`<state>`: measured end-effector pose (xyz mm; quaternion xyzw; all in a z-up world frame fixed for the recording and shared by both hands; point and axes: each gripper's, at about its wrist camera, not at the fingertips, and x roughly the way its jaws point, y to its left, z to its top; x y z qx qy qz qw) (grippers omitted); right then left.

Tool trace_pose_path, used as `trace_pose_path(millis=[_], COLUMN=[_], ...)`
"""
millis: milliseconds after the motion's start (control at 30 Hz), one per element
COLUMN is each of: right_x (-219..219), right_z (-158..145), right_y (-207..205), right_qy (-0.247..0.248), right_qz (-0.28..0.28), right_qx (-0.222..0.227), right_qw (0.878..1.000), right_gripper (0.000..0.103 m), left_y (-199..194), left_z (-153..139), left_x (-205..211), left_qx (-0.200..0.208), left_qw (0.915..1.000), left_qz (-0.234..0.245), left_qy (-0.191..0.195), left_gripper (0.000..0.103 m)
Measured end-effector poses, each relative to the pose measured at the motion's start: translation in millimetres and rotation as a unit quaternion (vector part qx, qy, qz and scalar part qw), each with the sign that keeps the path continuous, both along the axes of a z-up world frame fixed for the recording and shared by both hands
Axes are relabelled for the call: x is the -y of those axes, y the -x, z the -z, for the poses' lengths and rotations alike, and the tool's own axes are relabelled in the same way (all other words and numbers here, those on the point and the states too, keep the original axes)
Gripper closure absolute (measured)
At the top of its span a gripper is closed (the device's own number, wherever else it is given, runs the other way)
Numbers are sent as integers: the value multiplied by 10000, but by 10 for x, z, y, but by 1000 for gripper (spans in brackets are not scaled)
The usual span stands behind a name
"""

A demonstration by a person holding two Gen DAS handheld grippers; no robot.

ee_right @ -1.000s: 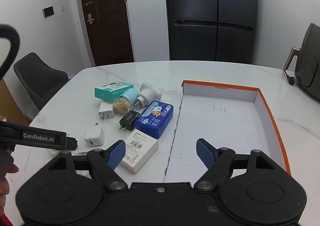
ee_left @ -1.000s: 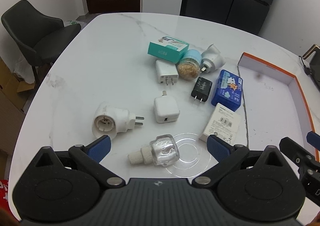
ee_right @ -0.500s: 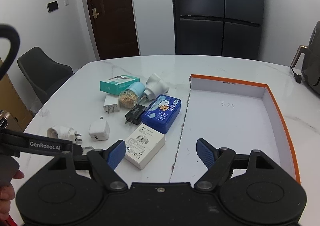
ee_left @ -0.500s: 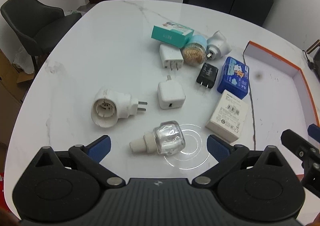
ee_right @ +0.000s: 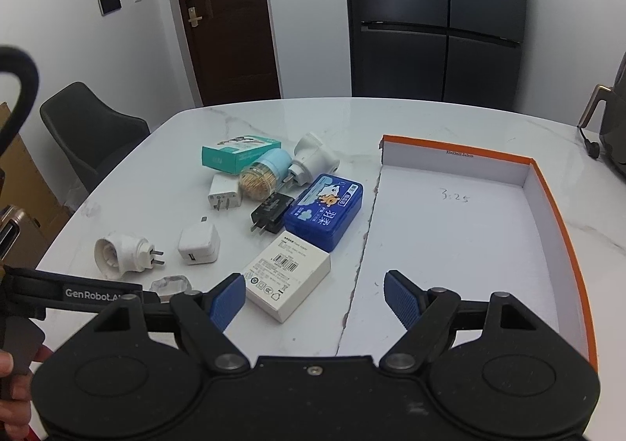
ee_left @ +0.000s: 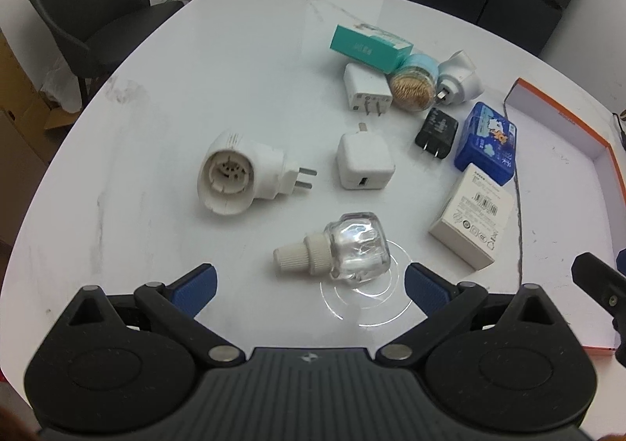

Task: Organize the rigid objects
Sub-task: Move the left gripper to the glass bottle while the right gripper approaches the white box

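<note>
**Two open grippers over a messy counter**

The left hand-held gripper (ee_left: 309,286) has its blue fingers wide apart, holding nothing. A clear little bottle (ee_left: 344,251) with a white cap lies on the white counter (ee_left: 234,61) between them, just ahead. At 11 o'clock from the bottle lies a round white plug (ee_left: 242,177). The right hand-held gripper (ee_right: 315,298) is wide apart too. A white box (ee_right: 287,280) sits by its left finger. The orange-edged tray (ee_right: 563,222) lies at its 1 o'clock.
</note>
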<state>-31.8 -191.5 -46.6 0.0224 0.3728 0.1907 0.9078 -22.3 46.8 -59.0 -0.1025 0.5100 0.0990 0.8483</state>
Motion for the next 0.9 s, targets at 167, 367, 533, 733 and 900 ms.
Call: trace_pose_path(millis=[167,367,533,733,900], right_x=[17,48,78,83,40], right_z=[20,45,60,79,109], right_y=[-10,-27,-54,-100,-149], right_qy=[-6,-1,15,45,4], right_qz=[-33,-45,-68,-102,-104], right_qx=[-67,-124,-165,-187,-292], right_qw=[10000,9999,9998,9998,9995], right_gripper=[12,12,11,12,12], left_y=[9,-15,-93,-171,-221], left_z=[37,90,170,235,277], left_x=[-9,42,108,164,165], left_qx=[-2,-5,-81,-135,-160], left_qw=[9999,9997,9990,9980,9975], left_qz=[-125,-230,-362,-513,-560], left_qy=[-14,-59,-240,-344,-408], left_gripper=[0,0,0,0,0])
